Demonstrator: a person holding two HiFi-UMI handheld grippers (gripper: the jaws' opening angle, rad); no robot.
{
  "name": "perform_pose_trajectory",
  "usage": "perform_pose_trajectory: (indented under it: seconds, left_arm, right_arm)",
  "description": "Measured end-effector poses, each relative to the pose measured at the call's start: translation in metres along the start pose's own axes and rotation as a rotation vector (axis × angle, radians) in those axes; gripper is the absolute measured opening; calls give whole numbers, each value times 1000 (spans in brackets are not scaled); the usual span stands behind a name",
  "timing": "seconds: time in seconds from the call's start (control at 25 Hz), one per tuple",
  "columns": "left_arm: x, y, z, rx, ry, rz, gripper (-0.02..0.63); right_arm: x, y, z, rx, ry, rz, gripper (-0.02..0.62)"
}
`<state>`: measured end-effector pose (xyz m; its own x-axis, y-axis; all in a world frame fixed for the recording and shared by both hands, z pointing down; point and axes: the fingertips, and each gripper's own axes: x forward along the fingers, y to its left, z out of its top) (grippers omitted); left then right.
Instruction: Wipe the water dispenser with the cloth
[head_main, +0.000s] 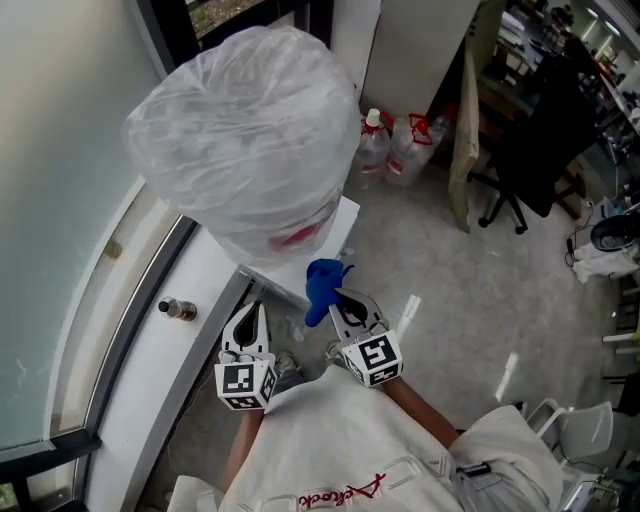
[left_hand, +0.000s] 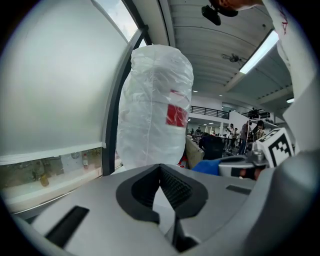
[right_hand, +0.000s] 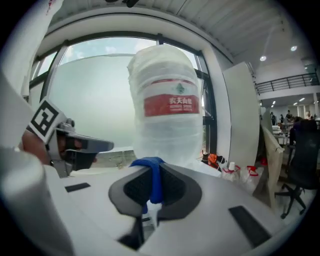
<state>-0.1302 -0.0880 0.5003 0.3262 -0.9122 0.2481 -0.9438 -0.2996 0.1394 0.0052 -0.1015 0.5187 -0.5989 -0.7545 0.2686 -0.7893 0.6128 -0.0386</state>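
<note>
— Straight ahead?
— Water dispenser, hard by the window, with an upended bottle on top.
— To the left of it?
— Window ledge along the glass. On the ledge, a small bottle, well apart from the dispenser.
— In front?
— Left tongs and right tongs, side by side just before the dispenser's near corner. Between the right pair, a cloth, hanging over the tips and close against the dispenser's front.
— Behind, to the right?
— Spray bottles on the floor beside the dispenser. Farther right, an office chair, behind a leaning board.
</note>
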Motion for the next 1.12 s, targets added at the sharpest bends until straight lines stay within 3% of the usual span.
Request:
perform_pose_trajectory:
  seconds: [0.16,0.32,0.72,1.12]
  left_arm:
    - [-6,6,-2,-8,-2,3,11]
    - [-14,11,-5,-17,-1,16,11]
    - [-21,29,-5,-23,2,72,11]
    - [-13,27,-3,-29,3,113,11]
  right_arm:
    - [-8,41,-21,52,51,61,23]
    - [2,42,-37,51,88,60,23]
    - [62,-19,-94,62,227,-39,23]
    - [95,-68,-96,20,256,-52,23]
